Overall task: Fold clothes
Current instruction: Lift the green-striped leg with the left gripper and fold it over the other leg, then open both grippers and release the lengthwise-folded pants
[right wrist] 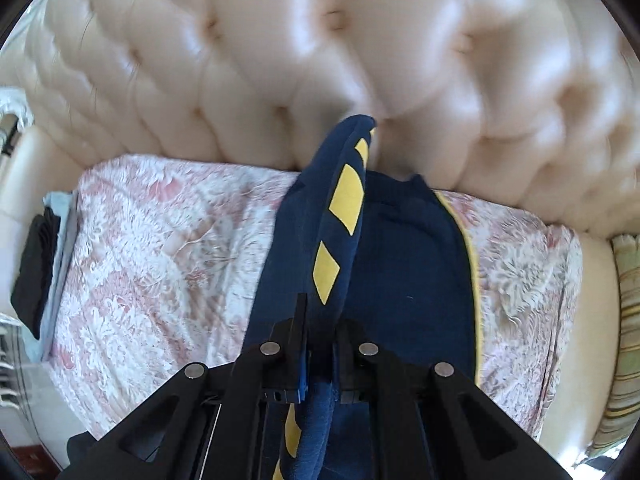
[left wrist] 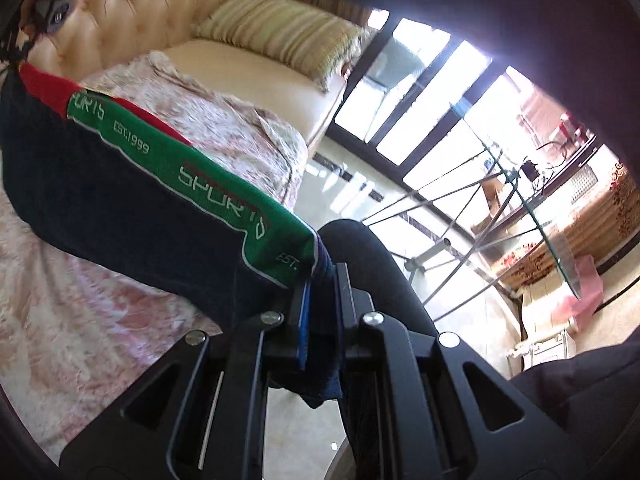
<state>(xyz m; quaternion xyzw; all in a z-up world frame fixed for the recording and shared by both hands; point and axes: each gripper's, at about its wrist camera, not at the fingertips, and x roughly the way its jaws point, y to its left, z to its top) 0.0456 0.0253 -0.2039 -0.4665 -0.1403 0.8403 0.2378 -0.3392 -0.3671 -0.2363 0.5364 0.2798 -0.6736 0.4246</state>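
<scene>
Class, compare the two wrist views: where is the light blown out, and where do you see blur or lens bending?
Left wrist view: the window is overexposed white, its dark bars bowed by the fisheye; the navy garment clamped in the left gripper stays readable. Right wrist view: even light, the tufted headboard smeared and glossy, the right gripper sharp.

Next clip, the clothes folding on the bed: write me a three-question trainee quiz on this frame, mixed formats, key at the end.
1. True or false: the left hand-held gripper is open.
2. The right hand-held gripper grips fabric with patches of which colour? A red, B yellow, C white.
3. Fill in: the green band on the navy garment reads "____ EST.1999".

Key: 1 false, it is shut on the garment. 2 B. 3 SPORTS.
</scene>
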